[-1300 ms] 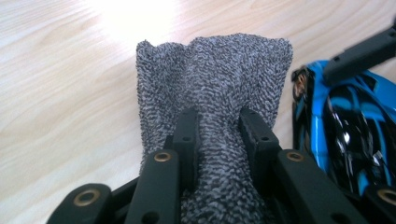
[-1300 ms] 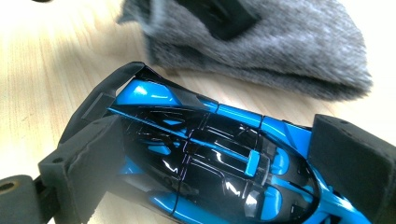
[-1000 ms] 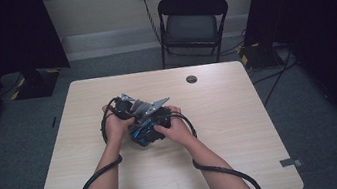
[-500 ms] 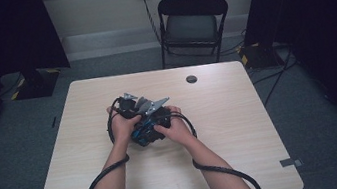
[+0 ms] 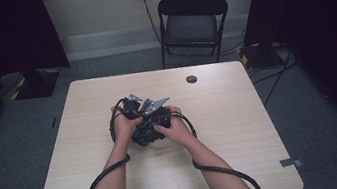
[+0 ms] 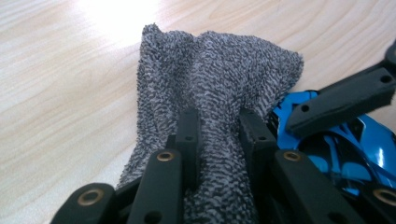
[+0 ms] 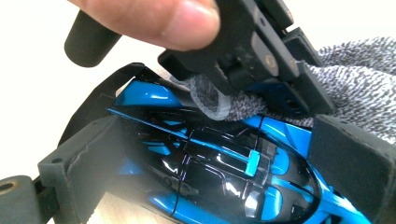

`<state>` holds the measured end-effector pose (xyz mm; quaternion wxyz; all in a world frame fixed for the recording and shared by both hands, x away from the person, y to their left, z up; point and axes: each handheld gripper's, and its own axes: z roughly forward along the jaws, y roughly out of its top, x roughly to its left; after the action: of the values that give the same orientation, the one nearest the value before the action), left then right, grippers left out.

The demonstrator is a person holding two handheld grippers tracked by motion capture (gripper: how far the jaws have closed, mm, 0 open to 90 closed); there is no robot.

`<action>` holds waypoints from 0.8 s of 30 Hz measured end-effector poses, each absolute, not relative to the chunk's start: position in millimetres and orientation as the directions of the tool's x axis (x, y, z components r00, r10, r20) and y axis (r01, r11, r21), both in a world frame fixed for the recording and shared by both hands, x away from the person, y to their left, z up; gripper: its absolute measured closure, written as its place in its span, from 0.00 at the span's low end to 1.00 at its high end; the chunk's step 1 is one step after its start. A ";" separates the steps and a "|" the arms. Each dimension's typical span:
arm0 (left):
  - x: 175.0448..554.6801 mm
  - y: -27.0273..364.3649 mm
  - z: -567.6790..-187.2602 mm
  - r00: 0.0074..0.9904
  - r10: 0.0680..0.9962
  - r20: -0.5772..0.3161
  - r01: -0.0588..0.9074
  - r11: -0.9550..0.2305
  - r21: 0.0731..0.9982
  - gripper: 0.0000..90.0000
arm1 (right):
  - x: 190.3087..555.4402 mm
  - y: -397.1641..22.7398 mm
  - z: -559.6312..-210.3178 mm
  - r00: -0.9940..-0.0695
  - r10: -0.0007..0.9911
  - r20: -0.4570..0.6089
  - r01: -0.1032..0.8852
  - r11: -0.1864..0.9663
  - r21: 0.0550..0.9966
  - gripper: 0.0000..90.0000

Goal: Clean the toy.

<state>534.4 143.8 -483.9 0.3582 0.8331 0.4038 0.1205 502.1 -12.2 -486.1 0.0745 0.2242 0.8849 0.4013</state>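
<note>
a person's two hands meet over the middle of a pale wooden tabletop (image 5: pixel 246 153), each working a hand-held gripper. the left hand-held gripper (image 6: pixel 217 123) is clamped on a grey cloth (image 6: pixel 219 70), its jaws having just been closing with the bunched fabric pinched between them; the cloth rises ahead of the jaws and spreads above them. just to the right of those jaws lies a blue-and-black toy car (image 6: pixel 350 144), with the other gripper's black jaw crossing over it. the right hand-held gripper (image 7: pixel 224 158) has its jaws on either side of the car (image 7: pixel 224 163), the padded faces against the car's flanks, holding it. just beyond the car, the left hand-held gripper (image 7: pixel 261 56) presses the cloth (image 7: pixel 355 74) against the car's upper edge, a thumb (image 7: pixel 154 18) resting on top. from the high view, both grippers (image 5: pixel 144 113) sit touching at the table's centre, cables (image 5: pixel 223 172) trailing back along the forearms. a small dark disc (image 5: pixel 191 79) lies well beyond the grippers, and a folding chair (image 5: pixel 191 25) stands past the far edge
</note>
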 end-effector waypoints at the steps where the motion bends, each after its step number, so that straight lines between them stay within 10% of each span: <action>1: 534.2 144.9 -482.9 0.651 0.754 -0.085 0.586 -0.429 0.688 0.81 | 502.2 -12.3 -486.1 -0.888 0.457 0.049 0.337 0.577 0.744 0.03; 24: 515.7 179.1 -480.3 0.642 0.754 -0.137 0.619 -0.404 0.673 0.82 | 502.0 -12.6 -486.4 -0.889 0.455 0.050 0.336 0.575 0.746 0.03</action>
<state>515.7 179.1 -480.3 0.3576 0.8326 0.4122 0.0946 502.0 -12.6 -486.4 0.0739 0.2238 0.8844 0.4029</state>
